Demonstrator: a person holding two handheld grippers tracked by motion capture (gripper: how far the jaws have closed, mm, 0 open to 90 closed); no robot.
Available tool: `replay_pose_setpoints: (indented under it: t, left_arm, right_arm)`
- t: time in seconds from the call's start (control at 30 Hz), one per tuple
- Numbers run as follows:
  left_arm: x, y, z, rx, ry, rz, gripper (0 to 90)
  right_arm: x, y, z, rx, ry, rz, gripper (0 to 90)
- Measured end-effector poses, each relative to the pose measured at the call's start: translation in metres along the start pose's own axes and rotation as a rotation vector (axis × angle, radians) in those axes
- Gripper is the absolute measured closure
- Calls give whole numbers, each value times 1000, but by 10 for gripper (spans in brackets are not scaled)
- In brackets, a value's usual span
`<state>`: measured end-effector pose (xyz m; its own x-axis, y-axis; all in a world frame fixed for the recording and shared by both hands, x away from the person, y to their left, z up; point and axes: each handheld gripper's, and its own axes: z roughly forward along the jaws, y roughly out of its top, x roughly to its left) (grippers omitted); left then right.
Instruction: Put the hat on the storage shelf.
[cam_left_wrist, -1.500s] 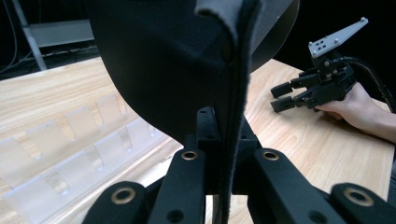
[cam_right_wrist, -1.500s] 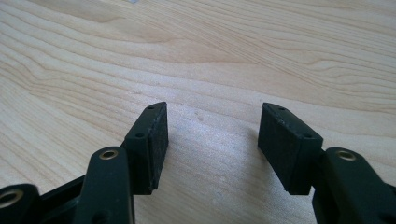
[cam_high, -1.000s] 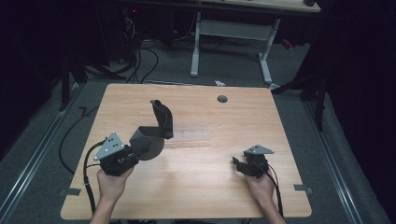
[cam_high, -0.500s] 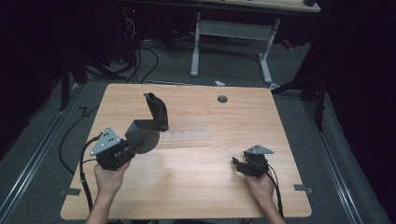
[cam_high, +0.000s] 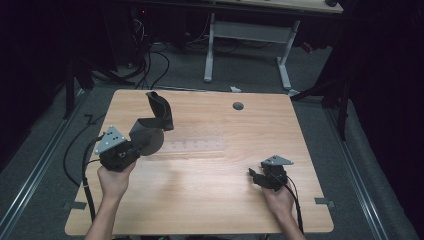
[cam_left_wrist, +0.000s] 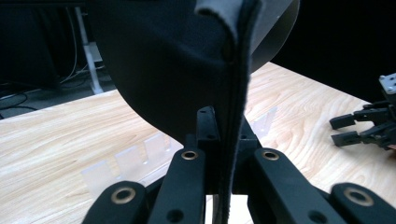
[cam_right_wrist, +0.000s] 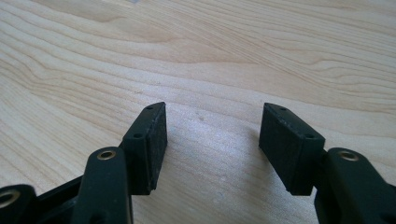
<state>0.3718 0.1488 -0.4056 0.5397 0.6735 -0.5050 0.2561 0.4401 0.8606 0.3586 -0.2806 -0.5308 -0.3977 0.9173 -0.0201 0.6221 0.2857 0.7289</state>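
At the left of the wooden table, the left gripper has its jaws pinched tight on the edge of a dark, floppy fabric piece; in the left gripper view the seamed edge runs straight down between the jaws. The fabric is lifted off the tabletop, a rounded lower flap near the gripper and a narrower part standing up behind it, toward the table's far left corner. What kind of article it is I cannot tell; it is too dark and folded.

Just right of it, flat on the wood, lies a pale, see-through strip with divided sections, faint against the grain; in the left gripper view the fabric covers part of it. Farther back sits a small round dark grommet in the tabletop.

At the right, the right gripper rests low near the front edge, well apart from the fabric, its pads spread wide over bare wood, nothing between them.

Beyond the table, a desk frame and cables fade into darkness.
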Motion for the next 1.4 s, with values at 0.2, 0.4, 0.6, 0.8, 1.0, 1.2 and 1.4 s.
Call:
replay_pose_setpoints:
  t: [0.2,0.4,0.6,0.8,1.0,1.2,1.4]
  left_arm:
    - [7,-1,5,5,23,4,867]
    - [12,0,8,0,45,7,867]
    - [17,0,13,-5,53,15,868]
    - [23,0,17,-26,76,25,868]
    - [32,-1,21,-21,96,43,868]
    - [42,-4,30,-17,115,50,867]
    - [48,-9,36,-2,144,62,868]
  right_arm:
    - [0,0,0,0,0,0,421]
    - [0,0,0,0,0,0,421]
    - [0,0,0,0,1,0,419]
    - [0,0,0,0,0,-1,419]
    - [0,0,0,0,-1,1,417]
    - [0,0,0,0,-1,2,415]
    - [0,0,0,0,3,-3,414]
